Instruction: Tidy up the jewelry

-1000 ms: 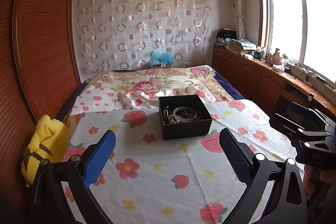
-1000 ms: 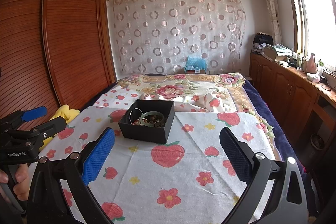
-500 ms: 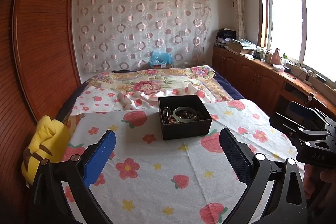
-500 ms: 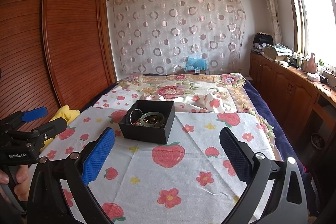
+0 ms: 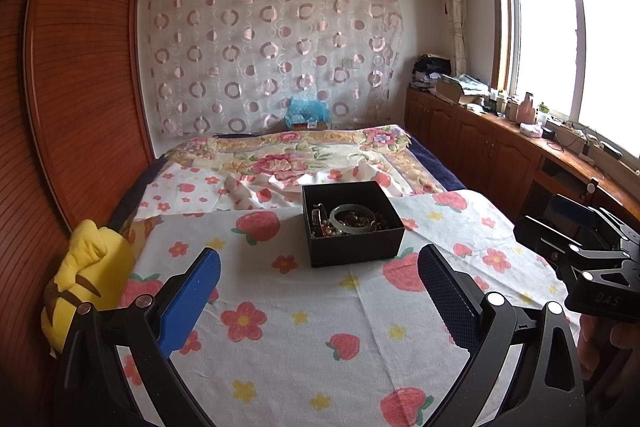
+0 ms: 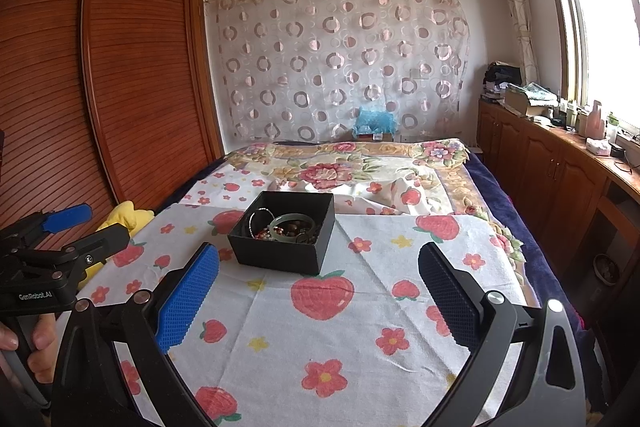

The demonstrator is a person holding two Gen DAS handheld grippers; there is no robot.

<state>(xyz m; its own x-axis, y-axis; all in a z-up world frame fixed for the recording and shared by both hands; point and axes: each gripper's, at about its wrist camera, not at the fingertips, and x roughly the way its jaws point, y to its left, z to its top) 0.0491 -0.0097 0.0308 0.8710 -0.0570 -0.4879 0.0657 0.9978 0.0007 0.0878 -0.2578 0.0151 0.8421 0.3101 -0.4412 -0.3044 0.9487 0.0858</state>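
Left hand-held gripper (image 5: 319, 285) spread wide, empty, hovering above bed (image 5: 280, 339). Right hand-held gripper (image 6: 319, 285) likewise spread, nothing between pads. Both well short of black box (image 5: 352, 223), which sits open on strawberry-print cloth (image 6: 360, 331) ahead. Inside box: pale green bangle (image 5: 353, 217), dark beads (image 6: 296, 229), thin silver bangles (image 6: 260, 217), all jumbled together. Yellow plush toy (image 5: 86, 279) at bed's left edge, beside wooden wardrobe (image 6: 132, 75).
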